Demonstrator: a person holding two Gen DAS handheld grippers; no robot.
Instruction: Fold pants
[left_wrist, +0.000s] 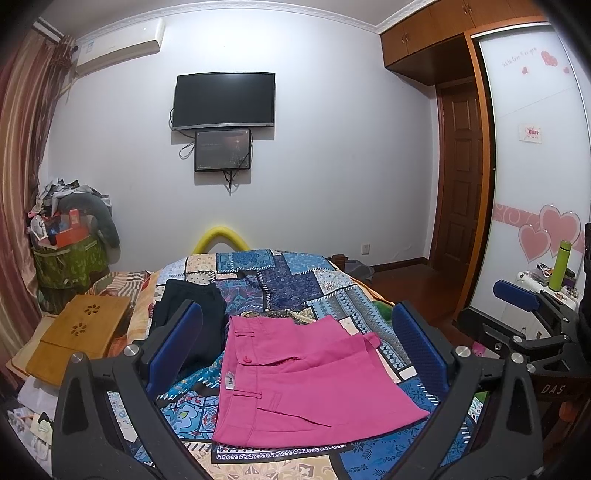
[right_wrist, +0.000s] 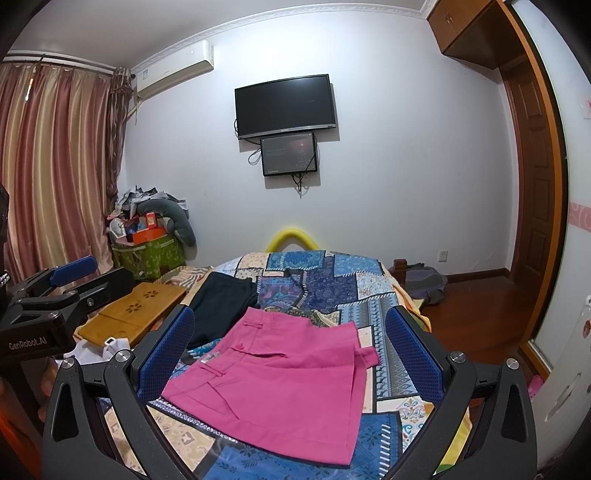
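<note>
We held the left gripper and right gripper level, side by side above the bed, fingers spread wide and empty, the folded pink pants lying flat between and just beyond them.

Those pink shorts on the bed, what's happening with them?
A person holds a two-finger gripper in each hand to fold clothes. The pink shorts lie folded flat on the patchwork bedspread, beside a dark garment. The left gripper and right gripper are both open above them, gripping nothing.
</note>
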